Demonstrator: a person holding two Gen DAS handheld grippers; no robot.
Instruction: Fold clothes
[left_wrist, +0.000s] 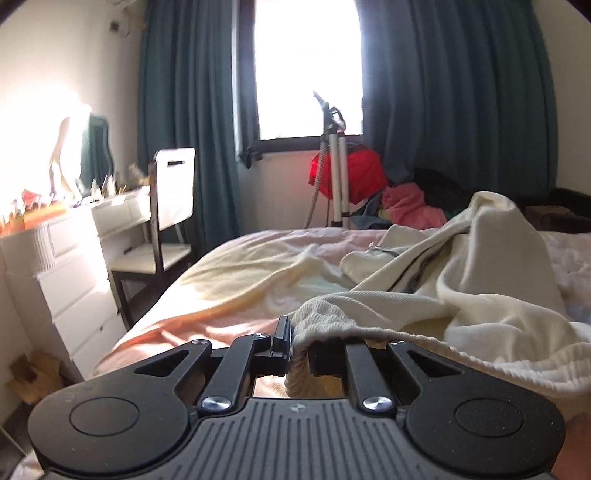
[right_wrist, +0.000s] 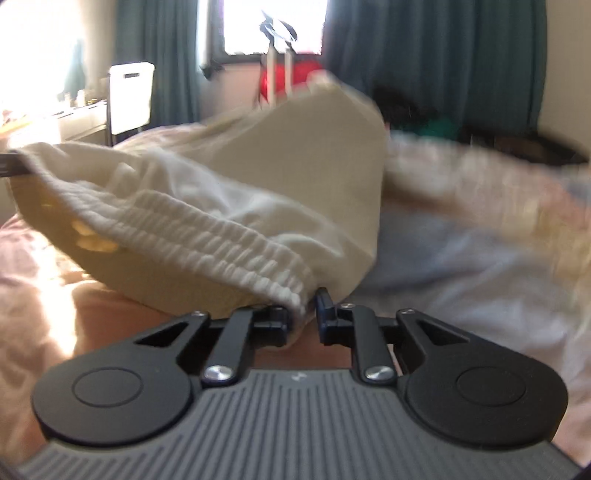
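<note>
A cream garment (left_wrist: 461, 295) with a ribbed elastic waistband lies rumpled on the bed (left_wrist: 229, 280). My left gripper (left_wrist: 298, 343) is shut on one end of the waistband. In the right wrist view my right gripper (right_wrist: 308, 306) is shut on the other end of the waistband, and the cream garment (right_wrist: 280, 177) hangs stretched between the two, lifted a little off the bed (right_wrist: 461, 258). The left gripper's tip (right_wrist: 11, 164) shows at the far left edge of the right wrist view. The right wrist view is motion-blurred.
A white dresser (left_wrist: 74, 266) and a chair (left_wrist: 166, 229) stand left of the bed. A tripod (left_wrist: 338, 166), a red bag (left_wrist: 354, 177) and a pile of clothes (left_wrist: 410, 206) stand beyond the bed's far end, under a window with teal curtains.
</note>
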